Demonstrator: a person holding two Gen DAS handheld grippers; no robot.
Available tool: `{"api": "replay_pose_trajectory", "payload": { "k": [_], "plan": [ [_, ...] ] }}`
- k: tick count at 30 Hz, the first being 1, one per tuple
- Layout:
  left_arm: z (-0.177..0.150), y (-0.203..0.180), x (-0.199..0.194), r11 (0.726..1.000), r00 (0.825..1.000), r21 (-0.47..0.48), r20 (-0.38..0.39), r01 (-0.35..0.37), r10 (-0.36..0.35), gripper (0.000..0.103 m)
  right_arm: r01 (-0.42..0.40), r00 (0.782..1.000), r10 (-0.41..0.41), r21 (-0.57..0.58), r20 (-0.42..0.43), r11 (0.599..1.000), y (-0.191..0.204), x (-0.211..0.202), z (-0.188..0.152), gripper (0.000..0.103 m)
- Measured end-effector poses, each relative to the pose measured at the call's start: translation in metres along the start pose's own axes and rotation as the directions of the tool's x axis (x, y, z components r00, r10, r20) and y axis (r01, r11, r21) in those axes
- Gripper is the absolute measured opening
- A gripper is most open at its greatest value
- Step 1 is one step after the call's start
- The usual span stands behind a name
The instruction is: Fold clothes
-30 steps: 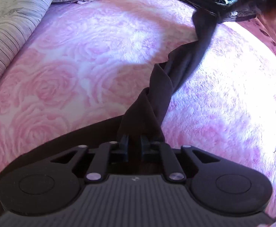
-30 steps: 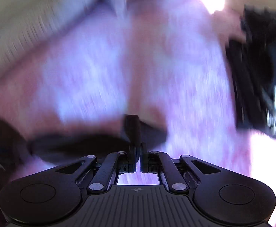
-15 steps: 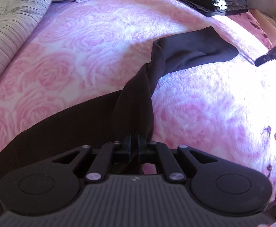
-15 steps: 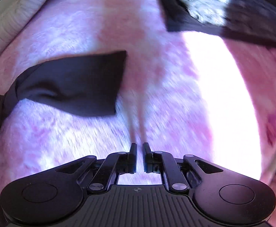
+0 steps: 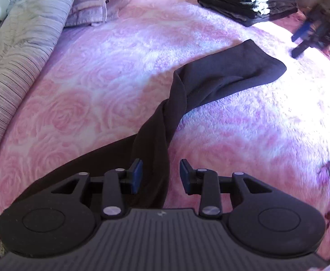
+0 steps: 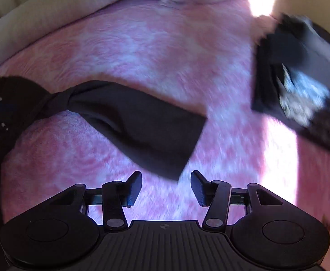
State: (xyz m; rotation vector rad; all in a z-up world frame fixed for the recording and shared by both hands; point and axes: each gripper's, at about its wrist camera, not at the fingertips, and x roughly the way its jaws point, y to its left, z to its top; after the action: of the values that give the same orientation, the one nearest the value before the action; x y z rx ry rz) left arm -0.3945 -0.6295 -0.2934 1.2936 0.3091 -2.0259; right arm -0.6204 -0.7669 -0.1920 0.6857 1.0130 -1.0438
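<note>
Your left gripper (image 5: 161,175): jaws opening, blue pads apart. A dark strip of cloth runs between them, touching the left pad's side at most; no pinch shows.

Your right gripper (image 6: 166,187): jaws opening, nothing between the pads, only the blanket below. The garment's free end lies just beyond the tips.

Dark garment (image 5: 212,85): a long black piece, twisted once near its middle. It runs from under your left gripper out to the far right, where the flat end rests on the bed.

Pink rose-pattern blanket (image 5: 92,85): covers the bed, under everything.

Stack of folded dark clothes (image 5: 246,2): far right, well apart from the garment.

Striped grey bedding (image 5: 22,52): along the left edge.

Lilac pillow (image 5: 97,2): far left, beside the striped bedding.
</note>
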Motion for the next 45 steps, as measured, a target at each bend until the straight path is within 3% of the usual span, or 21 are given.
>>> {"api": "replay_pose_trajectory", "payload": {
  "k": [4, 6, 9, 10, 11, 13, 16, 17, 19, 22, 24, 25, 26, 28, 31, 33, 34, 35, 38, 41, 45],
  "plan": [
    [0.006, 0.002, 0.019, 1.0, 0.998, 0.001, -0.068, -0.013, 0.013, 0.028, -0.062, 0.998, 0.059, -0.212, -0.02, 0.975, -0.015, 0.052, 0.043, 0.057],
    [0.007, 0.004, 0.027, 1.0, 0.995, -0.026, -0.104, -0.003, 0.0, 0.007, -0.084, 0.996, 0.07, -0.329, -0.054, 0.941, -0.022, 0.081, 0.06, 0.057],
    [0.008, 0.009, 0.03, 0.998, 0.992, -0.06, -0.123, -0.002, -0.005, 0.003, -0.173, 0.982, 0.113, -0.461, -0.153, 0.871, -0.032, 0.116, 0.073, 0.056],
    [0.009, 0.014, 0.028, 0.997, 0.993, -0.082, -0.12, -0.002, -0.007, 0.003, -0.217, 0.972, 0.148, -0.466, -0.182, 0.858, -0.035, 0.119, 0.077, 0.032],
    [0.011, 0.019, 0.024, 0.995, 0.994, -0.101, -0.114, -0.007, -0.004, 0.003, -0.267, 0.959, 0.184, -0.466, -0.215, 0.844, -0.037, 0.12, 0.08, 0.0],
    [0.015, 0.033, 0.011, 0.989, 0.996, -0.144, -0.082, -0.039, 0.027, 0.003, -0.292, 0.953, 0.204, -0.498, -0.224, 0.817, -0.037, 0.109, 0.087, 0.0],
    [0.021, 0.053, -0.018, 0.978, 0.997, -0.193, -0.003, -0.075, 0.076, 0.003, -0.105, 0.989, 0.144, -0.608, 0.015, 0.787, -0.039, 0.066, 0.098, 0.001],
    [0.021, 0.053, -0.027, 0.981, 0.997, -0.18, 0.012, -0.073, 0.077, 0.003, -0.02, 0.982, 0.132, -0.63, 0.132, 0.777, -0.042, 0.046, 0.098, 0.001],
    [0.019, 0.047, -0.037, 0.99, 0.998, -0.135, 0.015, -0.051, 0.054, 0.003, 0.105, 0.942, 0.135, -0.655, 0.306, 0.749, -0.045, 0.012, 0.086, 0.001],
    [0.009, 0.028, -0.037, 0.998, 0.999, -0.06, -0.044, 0.023, -0.026, 0.003, 0.149, 0.937, 0.141, -0.729, 0.32, 0.668, -0.045, 0.001, 0.033, 0.001],
    [0.002, 0.014, -0.029, 0.997, 0.992, -0.031, -0.103, 0.074, -0.077, 0.004, 0.114, 0.975, 0.082, -0.78, 0.207, 0.616, -0.05, 0.02, -0.008, 0.002],
    [0.0, 0.006, -0.025, 0.996, 0.987, -0.013, -0.131, 0.092, -0.093, 0.005, 0.092, 0.991, 0.018, -0.787, 0.13, 0.61, -0.052, 0.034, -0.025, 0.005],
    [-0.003, -0.001, -0.024, 0.995, 0.985, 0.009, -0.145, 0.097, -0.095, 0.005, 0.065, 0.998, -0.041, -0.772, 0.05, 0.632, -0.057, 0.045, -0.039, 0.008],
    [-0.006, -0.014, -0.022, 0.994, 0.982, 0.047, -0.161, 0.102, -0.093, 0.005, 0.004, 0.996, -0.064, -0.712, -0.057, 0.703, -0.065, 0.052, -0.056, 0.01],
    [-0.012, -0.021, -0.021, 0.993, 0.982, 0.068, -0.164, 0.101, -0.089, 0.005, -0.015, 0.997, -0.036, -0.645, -0.066, 0.764, -0.064, 0.04, -0.065, 0.022],
    [-0.014, -0.025, -0.02, 0.991, 0.982, 0.093, -0.168, 0.097, -0.08, 0.005, -0.004, 1.0, -0.005, -0.654, -0.012, 0.756, -0.057, 0.031, -0.052, 0.047],
    [-0.015, -0.026, -0.02, 0.99, 0.983, 0.102, -0.17, 0.095, -0.076, 0.005, -0.005, 0.999, 0.026, -0.668, 0.021, 0.744, -0.053, 0.028, -0.045, 0.066],
    [-0.015, -0.028, -0.019, 0.99, 0.982, 0.109, -0.173, 0.094, -0.074, 0.005, -0.007, 0.997, 0.06, -0.682, 0.054, 0.732, -0.049, 0.025, -0.038, 0.072],
    [-0.017, -0.032, -0.016, 0.985, 0.982, 0.149, -0.177, 0.09, -0.063, 0.005, -0.082, 0.987, 0.158, -0.735, 0.034, 0.673, -0.03, 0.043, -0.004, 0.072],
    [-0.02, -0.034, -0.014, 0.984, 0.982, 0.159, -0.177, 0.086, -0.057, 0.005, -0.13, 0.982, 0.189, -0.754, -0.008, 0.644, -0.024, 0.074, 0.037, 0.072],
    [-0.022, -0.033, -0.013, 0.988, 0.983, 0.133, -0.173, 0.08, -0.056, 0.005, -0.188, 0.981, 0.168, -0.664, -0.095, 0.724, -0.047, 0.114, 0.087, 0.072]
  ]
}}
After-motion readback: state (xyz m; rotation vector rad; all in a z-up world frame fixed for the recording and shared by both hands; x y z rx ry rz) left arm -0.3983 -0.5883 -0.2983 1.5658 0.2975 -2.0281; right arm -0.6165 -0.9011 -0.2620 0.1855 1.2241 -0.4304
